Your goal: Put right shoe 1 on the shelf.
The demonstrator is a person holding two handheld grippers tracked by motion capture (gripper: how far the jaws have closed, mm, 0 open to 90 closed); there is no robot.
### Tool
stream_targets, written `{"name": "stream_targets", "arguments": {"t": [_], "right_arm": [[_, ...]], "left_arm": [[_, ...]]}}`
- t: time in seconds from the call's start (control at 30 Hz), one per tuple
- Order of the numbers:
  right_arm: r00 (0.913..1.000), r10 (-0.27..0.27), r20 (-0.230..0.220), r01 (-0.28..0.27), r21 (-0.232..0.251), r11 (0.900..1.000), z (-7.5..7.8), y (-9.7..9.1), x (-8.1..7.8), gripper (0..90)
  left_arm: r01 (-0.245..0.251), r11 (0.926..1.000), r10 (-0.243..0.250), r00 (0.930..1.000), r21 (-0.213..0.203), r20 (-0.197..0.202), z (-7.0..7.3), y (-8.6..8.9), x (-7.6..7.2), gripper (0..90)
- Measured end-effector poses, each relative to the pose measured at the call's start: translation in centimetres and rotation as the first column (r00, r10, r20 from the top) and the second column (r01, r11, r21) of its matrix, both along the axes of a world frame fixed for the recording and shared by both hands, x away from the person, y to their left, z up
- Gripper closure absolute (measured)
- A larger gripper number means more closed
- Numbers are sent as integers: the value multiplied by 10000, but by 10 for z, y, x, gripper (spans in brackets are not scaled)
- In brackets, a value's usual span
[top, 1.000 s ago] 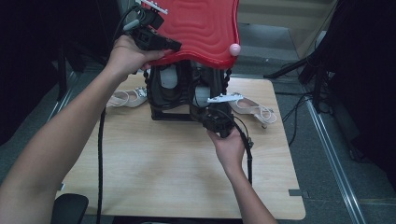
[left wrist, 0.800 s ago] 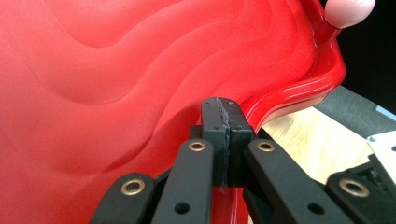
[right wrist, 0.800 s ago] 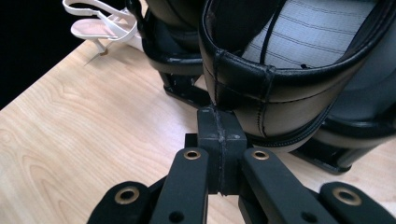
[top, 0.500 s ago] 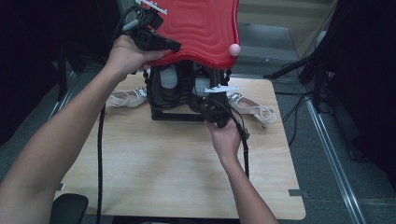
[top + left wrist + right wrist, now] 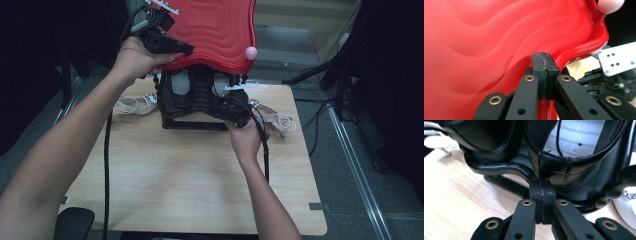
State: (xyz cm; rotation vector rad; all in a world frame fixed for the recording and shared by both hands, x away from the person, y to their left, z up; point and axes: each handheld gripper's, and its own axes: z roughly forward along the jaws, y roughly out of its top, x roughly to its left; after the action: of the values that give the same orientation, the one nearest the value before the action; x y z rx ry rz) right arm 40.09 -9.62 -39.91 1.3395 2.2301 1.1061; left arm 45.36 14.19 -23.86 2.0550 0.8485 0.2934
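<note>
On the far left of my high view, a pale strappy sandal [image 5: 134,105] lies flat on the wooden table [image 5: 190,180], just beside the black rack [image 5: 192,107]. Above it my left gripper [image 5: 175,47] sits at the near edge of the red lid [image 5: 215,30] — a wavy, ribbed plastic cover raised over the rack, with a small pink knob [image 5: 250,52] at its right corner. In the left gripper view its jaws are pressed flat together, pad to pad, with their tip against the lid's rim [image 5: 574,53]; I cannot tell whether any of the rim is pinched between them.

The rack stands at the middle of the table's far side, under the lid, and black shoes [image 5: 186,87] sit inside it. In the right gripper view I look into one black shoe [image 5: 574,162] with a pale insole, and a second [image 5: 481,140] beside it, both resting on the rack's black tube frame [image 5: 499,167].

My right gripper [image 5: 231,107] is at the rack's front right — its jaws are together too, with nothing visible between them, the tip right at the heel of the shoe. Further right, another pale sandal [image 5: 277,119] lies on the table near the rack.
</note>
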Motion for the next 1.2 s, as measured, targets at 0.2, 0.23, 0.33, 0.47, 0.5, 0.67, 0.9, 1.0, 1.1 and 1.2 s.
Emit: {"name": "stream_targets", "arguments": {"t": [0.2,0.23,0.33,0.47,0.5,0.67,0.9,1.0,1.1,1.2], "right_arm": [[9994,327,-58,-325,447,9985,0,-2,-8,900],[9991,420,5,-419,466,9980,1,-1,-11,900],[9971,757,36,-758,565,9955,2,-1,-20,900],[9931,1147,-256,-1116,994,9888,1,-5,-30,865],[9911,1292,-313,-1249,1134,9857,0,-7,-32,859],[9878,1521,-320,-1472,1224,9815,-4,-14,-43,821],[9840,1772,-177,-1747,954,9800,-12,-22,-54,745],[9801,1978,-159,-1949,1118,9744,-17,-26,-58,715],[9763,2158,-145,-2126,1184,9699,-21,-28,-62,717],[9738,2269,-144,-2234,1245,9667,-24,-31,-65,712]], "left_arm": [[-66,10000,66,9999,-19,-141,1,0,0,900],[-102,9999,102,9998,-3,-148,1,0,0,900],[-192,9998,191,9997,-61,-129,2,0,-1,875],[-275,9993,262,9984,-255,-511,5,2,0,835],[-235,9993,220,9985,-293,-501,6,3,-1,823],[-12,9992,-12,9981,-390,-614,9,6,-8,731],[188,9975,-238,9970,-676,-740,14,19,-23,594],[210,9978,-256,9969,-625,-746,13,25,-32,547],[181,9976,-229,9972,-669,-713,10,33,-42,523],[165,9979,-205,9978,-624,-635,6,40,-54,512]]}}
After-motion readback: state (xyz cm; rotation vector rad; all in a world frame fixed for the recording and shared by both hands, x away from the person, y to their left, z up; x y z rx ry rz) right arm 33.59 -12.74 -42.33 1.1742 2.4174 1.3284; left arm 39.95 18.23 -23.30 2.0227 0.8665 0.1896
